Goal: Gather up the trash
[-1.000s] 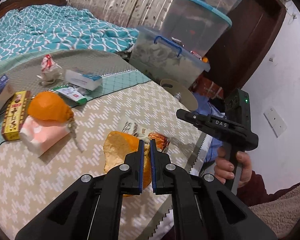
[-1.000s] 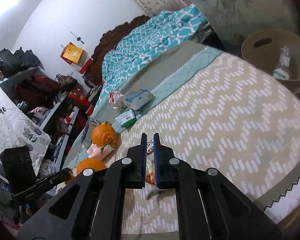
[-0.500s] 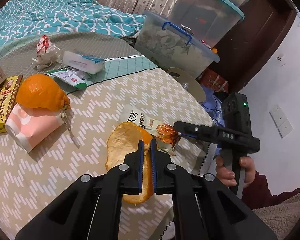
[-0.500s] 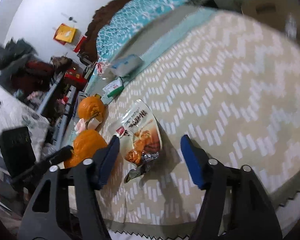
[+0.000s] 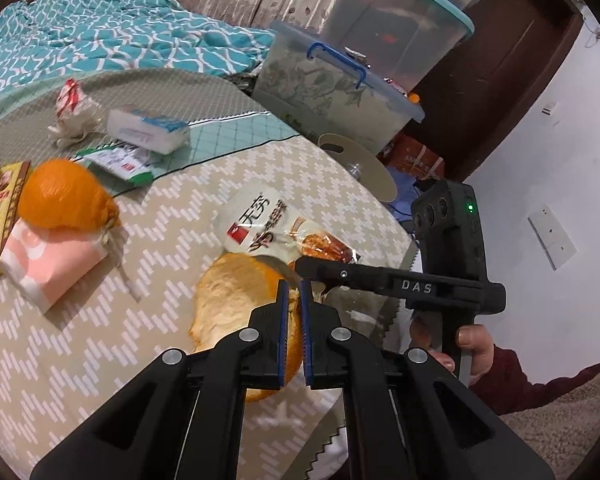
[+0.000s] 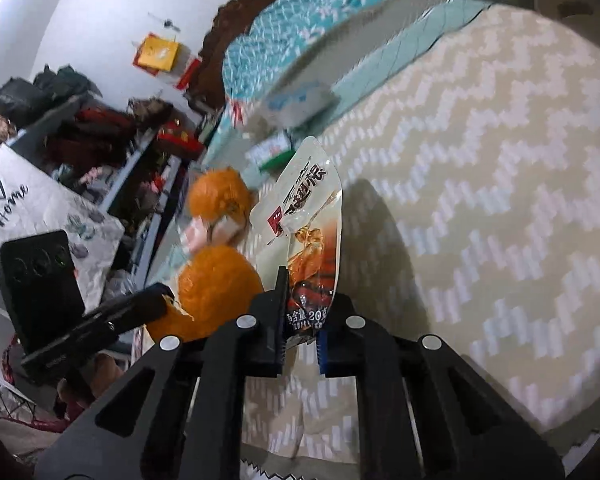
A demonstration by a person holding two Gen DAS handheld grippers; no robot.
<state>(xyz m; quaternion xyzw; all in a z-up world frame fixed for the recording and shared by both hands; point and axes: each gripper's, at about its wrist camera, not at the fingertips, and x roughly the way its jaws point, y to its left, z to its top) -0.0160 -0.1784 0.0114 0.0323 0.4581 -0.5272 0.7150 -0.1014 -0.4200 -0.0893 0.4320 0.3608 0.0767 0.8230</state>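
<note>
My left gripper [image 5: 294, 300] is shut on a large piece of orange peel [image 5: 232, 300] and holds it over the zigzag-patterned table [image 5: 80, 344]. The peel also shows in the right wrist view [image 6: 216, 288]. My right gripper [image 6: 303, 320] is shut on the near end of a snack wrapper [image 6: 308, 220], white with red and brown print. The wrapper stands lifted off the cloth. In the left wrist view the wrapper [image 5: 264, 224] lies just beyond the peel, with the right gripper [image 5: 312, 266] at its near edge.
A whole orange [image 5: 60, 196] rests on a pink pack [image 5: 48, 264] at left. A yellow box [image 5: 0, 216], a tissue pack [image 5: 148, 128], a green-white sachet [image 5: 120, 160] and a crumpled wrapper [image 5: 72, 112] lie farther back. A beige bin [image 5: 360, 164] and plastic storage boxes [image 5: 340, 88] stand beyond the table edge.
My right gripper opened, moved onto the snack wrapper, then shut on it and lifted its end. My left gripper kept hold of the peel and shifted slightly.
</note>
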